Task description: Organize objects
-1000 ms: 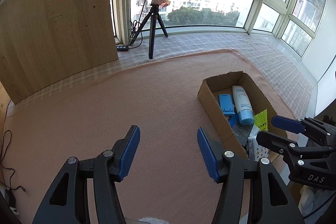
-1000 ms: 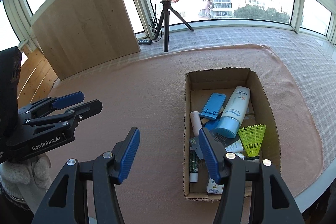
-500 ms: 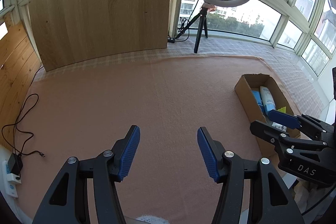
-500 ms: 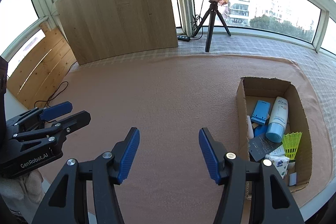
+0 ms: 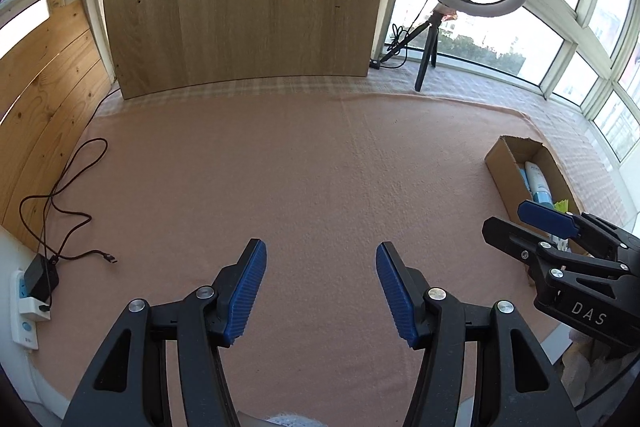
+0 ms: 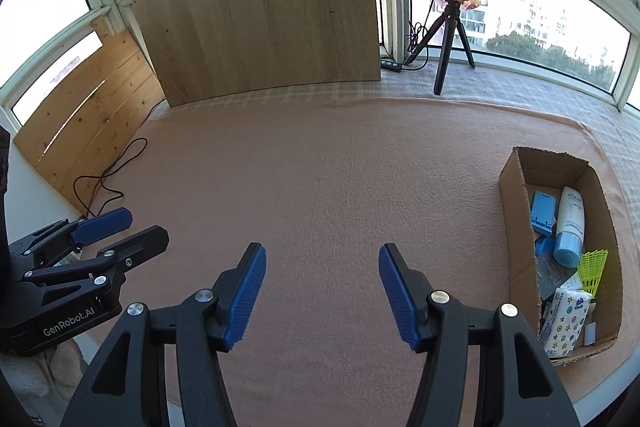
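pink blanket (image 6: 320, 167) | cardboard box (image 6: 516, 227) right of right hand-held gripper (image 6: 322, 287)

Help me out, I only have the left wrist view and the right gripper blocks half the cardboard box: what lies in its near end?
Observer: A white tissue pack printed with coloured stars lies at the near end of the cardboard box.
Operator: Is that yellow thing a shuttlecock?
Observer: Yes, a yellow shuttlecock lies against the box's right wall, beside the blue cap of the white AQUA tube.
Operator: Does the right gripper hold anything?
Observer: No, it is open, with only the pink blanket showing between its blue pads.
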Available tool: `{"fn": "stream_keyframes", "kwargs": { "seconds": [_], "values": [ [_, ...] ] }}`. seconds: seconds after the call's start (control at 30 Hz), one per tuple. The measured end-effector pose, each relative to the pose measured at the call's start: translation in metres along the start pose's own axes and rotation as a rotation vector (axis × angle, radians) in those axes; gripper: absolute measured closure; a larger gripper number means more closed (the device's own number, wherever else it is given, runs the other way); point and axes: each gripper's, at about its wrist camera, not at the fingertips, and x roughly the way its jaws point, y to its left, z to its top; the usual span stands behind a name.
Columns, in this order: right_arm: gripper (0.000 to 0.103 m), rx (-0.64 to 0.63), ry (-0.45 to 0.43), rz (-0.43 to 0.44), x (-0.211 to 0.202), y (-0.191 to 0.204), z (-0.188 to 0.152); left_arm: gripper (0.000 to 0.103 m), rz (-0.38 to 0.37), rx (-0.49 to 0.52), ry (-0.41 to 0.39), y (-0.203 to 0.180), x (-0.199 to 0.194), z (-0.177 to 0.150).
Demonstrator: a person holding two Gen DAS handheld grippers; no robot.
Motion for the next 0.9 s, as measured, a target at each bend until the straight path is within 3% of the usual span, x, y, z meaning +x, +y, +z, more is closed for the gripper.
{"fn": "stream_keyframes", "kwargs": {
  "seconds": [0.4,0.5,0.9],
  "values": [
    [0.048,-0.019,-0.006,-0.007,0.002,0.025,0.000,0.042,0.007,-0.022,-0.010,0.026,-0.008,-0.003],
    [0.048,-0.017,-0.010,-0.013,0.002,0.028,0.000,0.035,0.011,-0.021,-0.014,0.029,-0.009,-0.004],
    [0.048,-0.008,-0.005,-0.020,0.004,0.033,-0.003,0.033,0.008,-0.025,-0.004,0.033,-0.005,-0.003]
  ]
}}
